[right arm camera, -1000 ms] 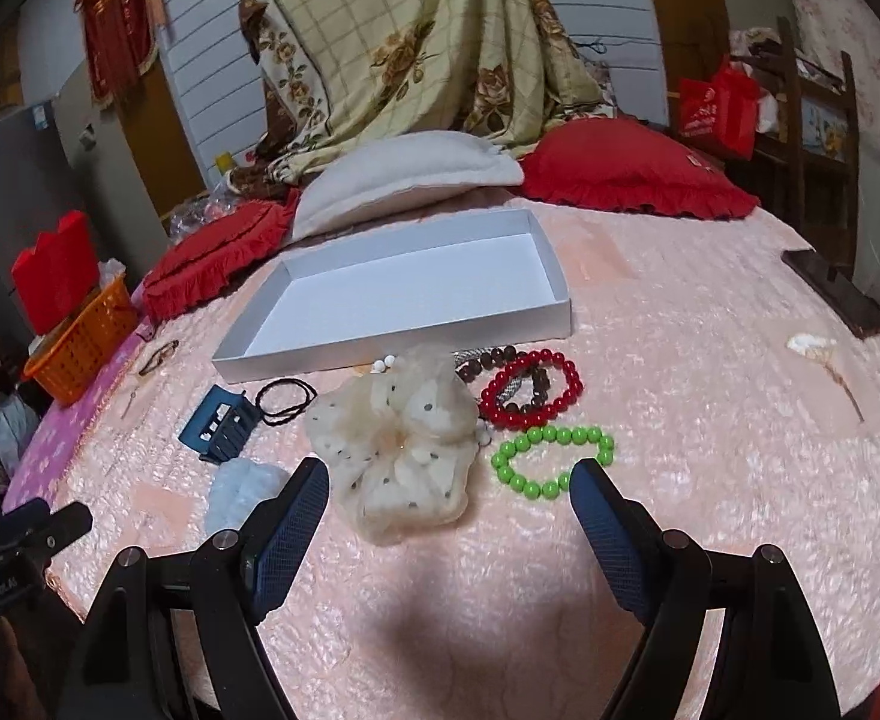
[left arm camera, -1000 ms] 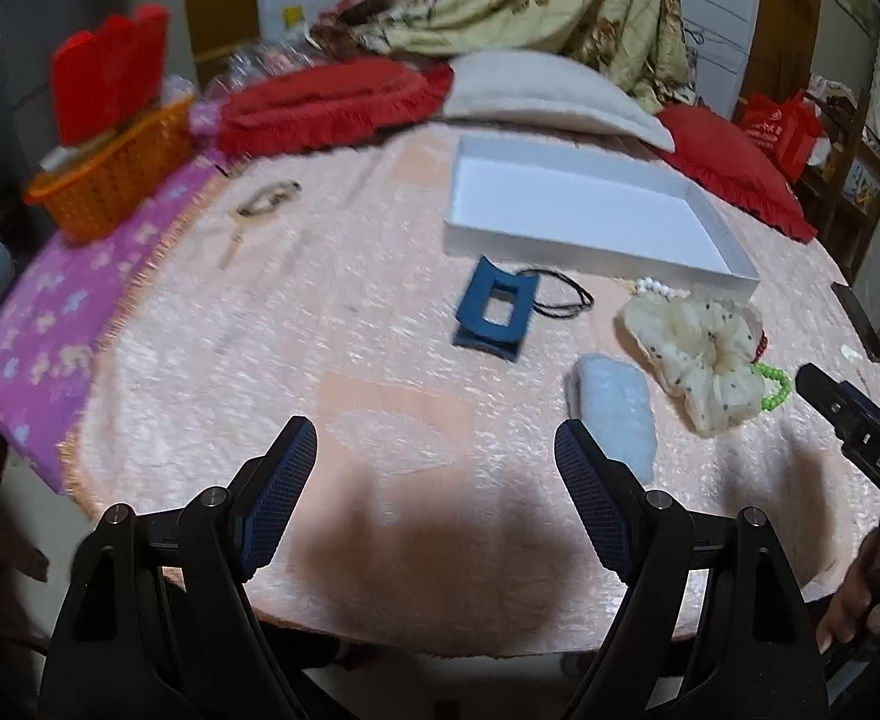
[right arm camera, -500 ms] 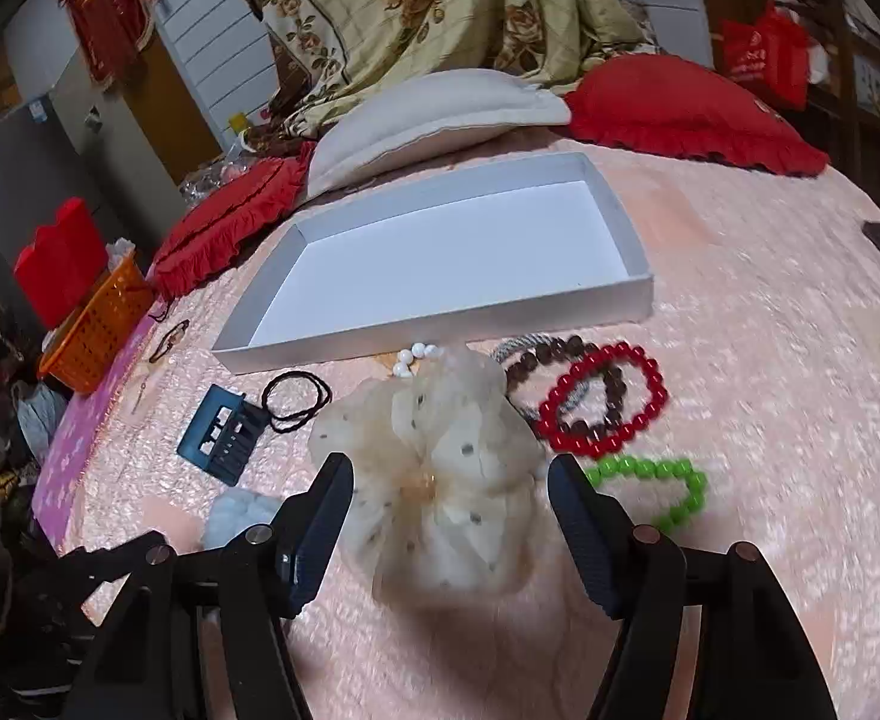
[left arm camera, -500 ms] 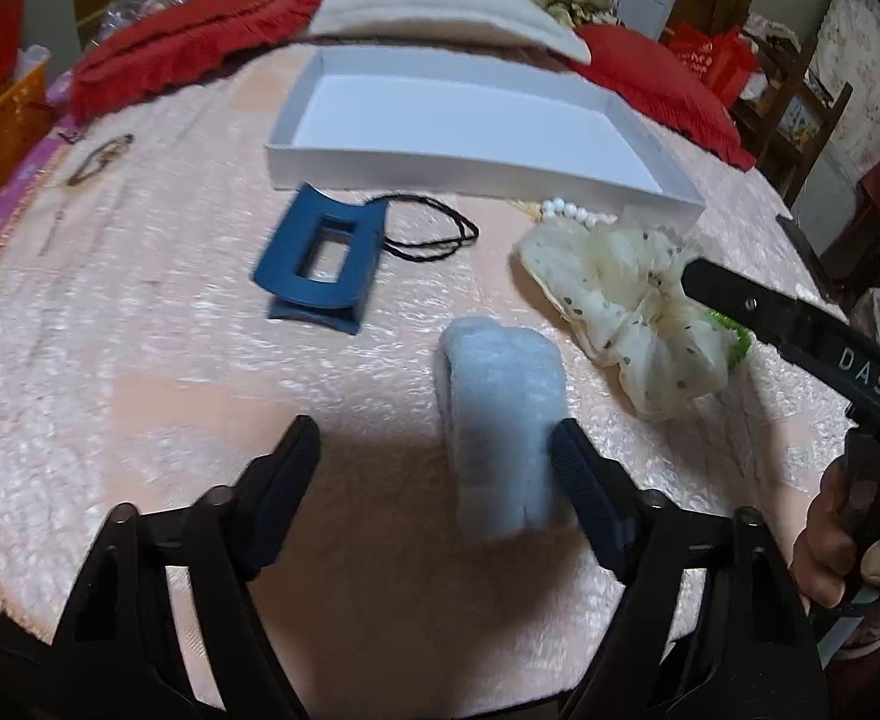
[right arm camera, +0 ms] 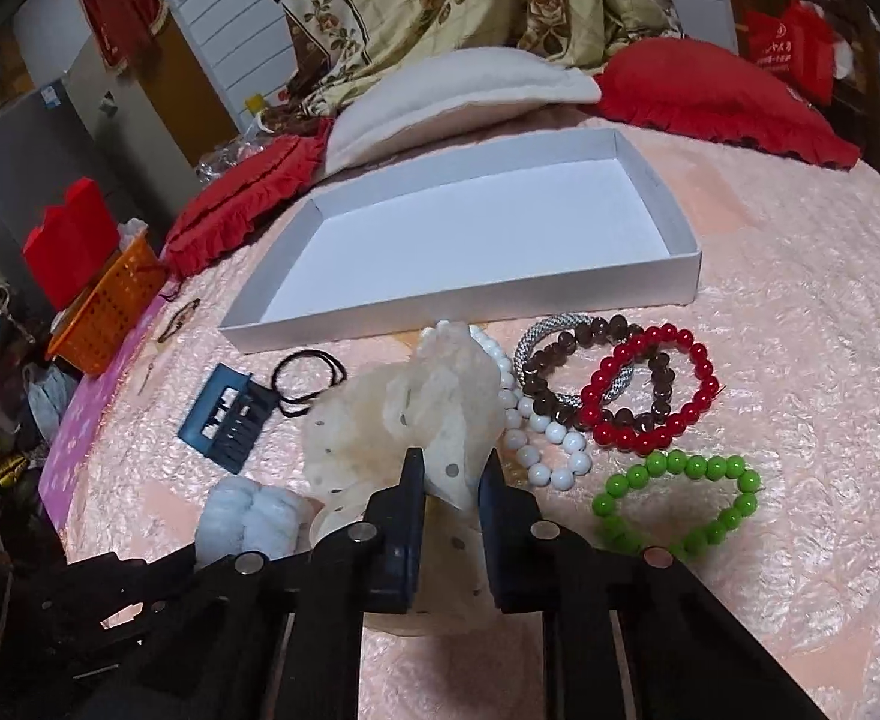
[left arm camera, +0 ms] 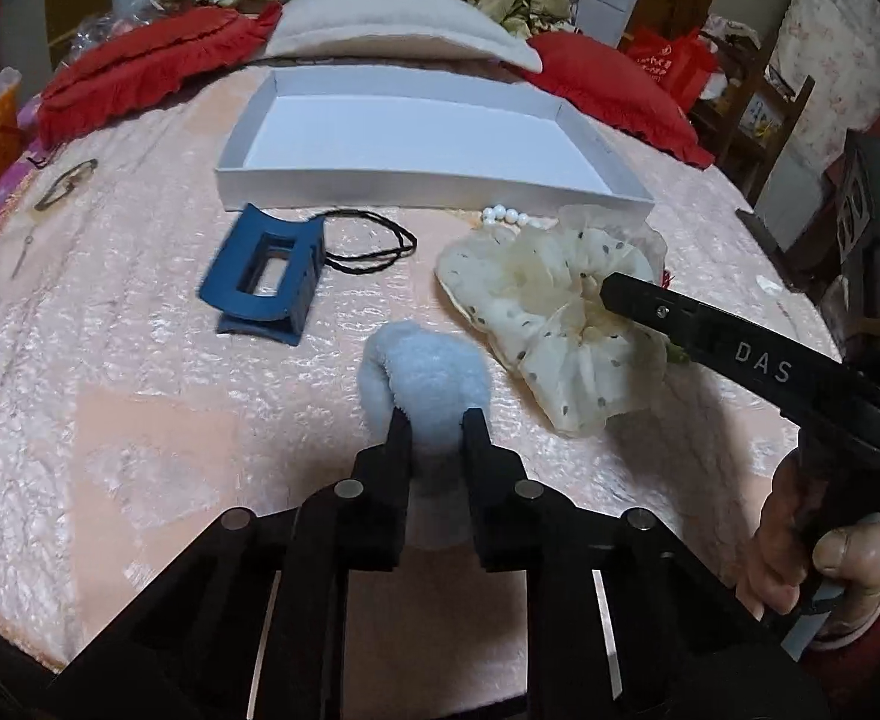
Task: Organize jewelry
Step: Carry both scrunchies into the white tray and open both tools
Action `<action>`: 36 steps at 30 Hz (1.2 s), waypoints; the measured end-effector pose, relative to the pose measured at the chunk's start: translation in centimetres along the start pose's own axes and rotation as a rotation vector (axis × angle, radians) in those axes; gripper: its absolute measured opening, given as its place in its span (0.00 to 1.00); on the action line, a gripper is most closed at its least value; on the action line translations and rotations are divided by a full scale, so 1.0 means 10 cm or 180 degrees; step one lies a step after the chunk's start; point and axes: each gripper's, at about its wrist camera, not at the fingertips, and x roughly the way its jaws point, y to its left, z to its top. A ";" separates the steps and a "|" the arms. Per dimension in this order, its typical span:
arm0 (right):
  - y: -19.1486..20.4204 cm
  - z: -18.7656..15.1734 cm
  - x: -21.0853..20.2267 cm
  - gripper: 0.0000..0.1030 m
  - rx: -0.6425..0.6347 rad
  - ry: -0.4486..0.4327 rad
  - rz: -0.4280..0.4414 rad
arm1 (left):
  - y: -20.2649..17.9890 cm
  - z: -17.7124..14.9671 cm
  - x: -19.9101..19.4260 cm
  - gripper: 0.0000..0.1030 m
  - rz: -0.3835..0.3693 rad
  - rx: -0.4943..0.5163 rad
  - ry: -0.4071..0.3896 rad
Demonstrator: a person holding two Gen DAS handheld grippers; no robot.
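Note:
My left gripper (left arm camera: 435,420) is shut on a fluffy light blue scrunchie (left arm camera: 425,372) on the pink bedspread. My right gripper (right arm camera: 451,468) is shut on a cream dotted scrunchie (right arm camera: 416,402), which also shows in the left wrist view (left arm camera: 553,294). An empty white tray (left arm camera: 344,186) lies behind them, also in the right wrist view (right arm camera: 685,276). A blue hair claw (left arm camera: 266,276) and a black hair tie (left arm camera: 374,240) lie left of the scrunchies. White (right arm camera: 535,438), brown (right arm camera: 565,378), silver (right arm camera: 550,327), red (right arm camera: 649,384) and green (right arm camera: 679,498) bead bracelets lie to the right.
Red cushions (left arm camera: 140,60) and a white pillow (left arm camera: 392,24) line the far side of the bed. An orange basket (right arm camera: 110,306) stands at the left edge. A small clip (left arm camera: 65,186) lies far left on the bedspread.
Both grippers moved forward and closed: the left onto the blue scrunchie, the right onto the cream scrunchie.

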 end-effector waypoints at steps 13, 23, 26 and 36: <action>0.22 0.17 -0.83 0.15 -0.0006 -0.0490 0.0280 | 0.27 0.14 -1.02 0.13 -0.0007 -0.0272 -0.0577; 0.34 0.35 -0.81 0.15 -0.0082 -0.0519 0.0365 | 0.40 0.40 -1.16 0.13 0.0023 -0.0217 -0.0747; 0.33 0.42 -0.75 0.15 -0.0084 -0.0505 0.0366 | 0.45 0.46 -1.09 0.13 0.0050 -0.0238 -0.0719; 0.22 0.55 -0.43 0.15 0.0025 -0.0305 0.0331 | 0.55 0.57 -0.80 0.14 0.0176 -0.0243 -0.0556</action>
